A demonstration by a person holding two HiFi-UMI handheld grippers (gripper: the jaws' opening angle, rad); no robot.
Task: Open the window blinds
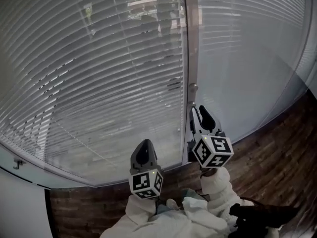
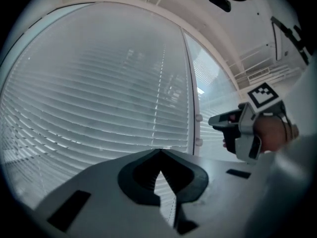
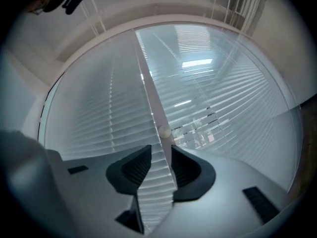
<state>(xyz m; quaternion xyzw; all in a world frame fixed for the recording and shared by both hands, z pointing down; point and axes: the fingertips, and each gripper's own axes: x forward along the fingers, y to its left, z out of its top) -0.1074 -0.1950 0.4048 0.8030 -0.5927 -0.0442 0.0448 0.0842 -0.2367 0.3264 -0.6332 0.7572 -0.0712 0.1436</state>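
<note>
Slatted window blinds (image 1: 99, 73) hang lowered behind glass in two panels, split by a vertical frame post (image 1: 190, 43) with a small round knob (image 1: 192, 88). My right gripper (image 1: 199, 112) points at the post just below that knob, jaws open with nothing between them. In the right gripper view the knob (image 3: 164, 131) sits just beyond the right gripper (image 3: 161, 160), apart from the pads. My left gripper (image 1: 145, 144) is lower and to the left, facing the left panel, its tips meeting and empty. The left gripper view shows the left gripper (image 2: 159, 155) and the right gripper (image 2: 223, 120) near two knobs (image 2: 198, 118).
The right blind panel (image 1: 247, 58) curves away to the right. A pale sill (image 1: 29, 175) with a small hook (image 1: 19, 164) runs along the window's bottom left. Dark wood-patterned floor (image 1: 277, 148) lies below the glass. White sleeves (image 1: 218, 187) fill the lower edge.
</note>
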